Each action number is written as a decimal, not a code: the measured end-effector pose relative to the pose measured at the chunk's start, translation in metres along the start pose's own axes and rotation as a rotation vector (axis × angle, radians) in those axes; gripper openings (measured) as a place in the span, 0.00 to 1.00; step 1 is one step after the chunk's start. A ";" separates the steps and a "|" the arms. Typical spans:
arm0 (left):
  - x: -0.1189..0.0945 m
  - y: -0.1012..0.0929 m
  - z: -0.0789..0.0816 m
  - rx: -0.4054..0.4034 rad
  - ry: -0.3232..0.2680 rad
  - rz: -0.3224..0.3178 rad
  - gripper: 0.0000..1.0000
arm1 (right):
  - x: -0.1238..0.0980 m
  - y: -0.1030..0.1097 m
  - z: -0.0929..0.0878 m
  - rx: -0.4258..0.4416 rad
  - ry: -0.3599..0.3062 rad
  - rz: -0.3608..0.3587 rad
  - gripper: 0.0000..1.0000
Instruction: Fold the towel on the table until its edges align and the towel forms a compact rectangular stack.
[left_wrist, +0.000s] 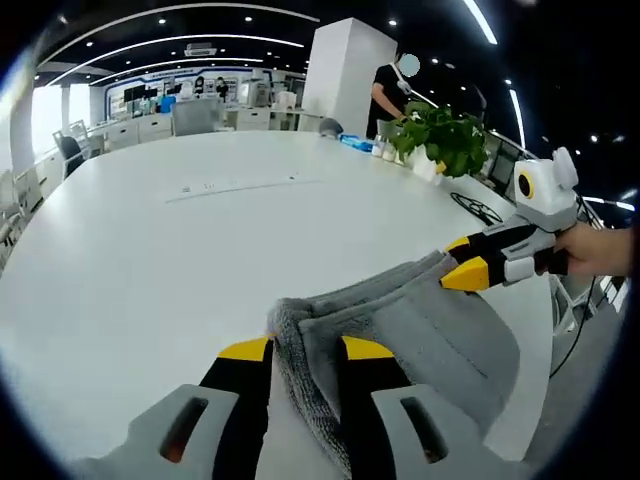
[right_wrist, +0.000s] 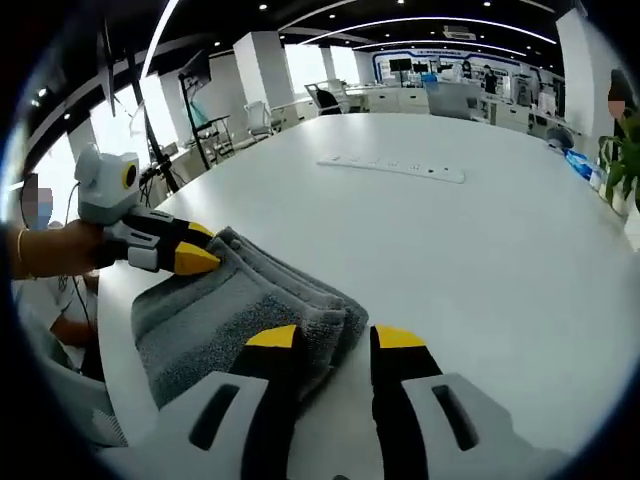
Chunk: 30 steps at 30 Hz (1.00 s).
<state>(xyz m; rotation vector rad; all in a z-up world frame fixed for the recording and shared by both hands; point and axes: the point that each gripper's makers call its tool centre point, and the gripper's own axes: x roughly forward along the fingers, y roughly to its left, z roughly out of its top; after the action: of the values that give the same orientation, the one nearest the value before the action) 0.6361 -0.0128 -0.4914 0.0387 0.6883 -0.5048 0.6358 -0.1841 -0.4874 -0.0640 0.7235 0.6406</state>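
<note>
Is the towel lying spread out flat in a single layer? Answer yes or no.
No: in the right gripper view the grey towel lies folded, with several stacked layers showing at its edge.

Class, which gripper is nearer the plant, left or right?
Right. The right gripper is at the end of the towel towards the plant. The left gripper grips the towel's other end, farther from the plant.

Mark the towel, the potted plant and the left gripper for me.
towel (right_wrist: 215, 315): right gripper view, flat grey top layer.
potted plant (left_wrist: 445, 135): left gripper view, its green leaves.
left gripper (left_wrist: 305, 350): left gripper view, between its yellow tips.
</note>
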 end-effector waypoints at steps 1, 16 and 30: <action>-0.001 0.000 0.000 0.004 0.003 0.002 0.27 | -0.001 -0.002 0.000 0.005 0.002 -0.004 0.29; -0.035 -0.025 -0.015 -0.039 0.009 -0.079 0.38 | -0.030 0.013 -0.015 0.020 0.010 0.025 0.31; -0.064 -0.058 -0.042 -0.035 0.023 -0.195 0.51 | -0.046 0.048 -0.042 0.044 0.031 0.099 0.48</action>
<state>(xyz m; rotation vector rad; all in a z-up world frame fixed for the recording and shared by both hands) 0.5429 -0.0276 -0.4772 -0.0564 0.7267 -0.6800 0.5580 -0.1807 -0.4826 0.0027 0.7740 0.7195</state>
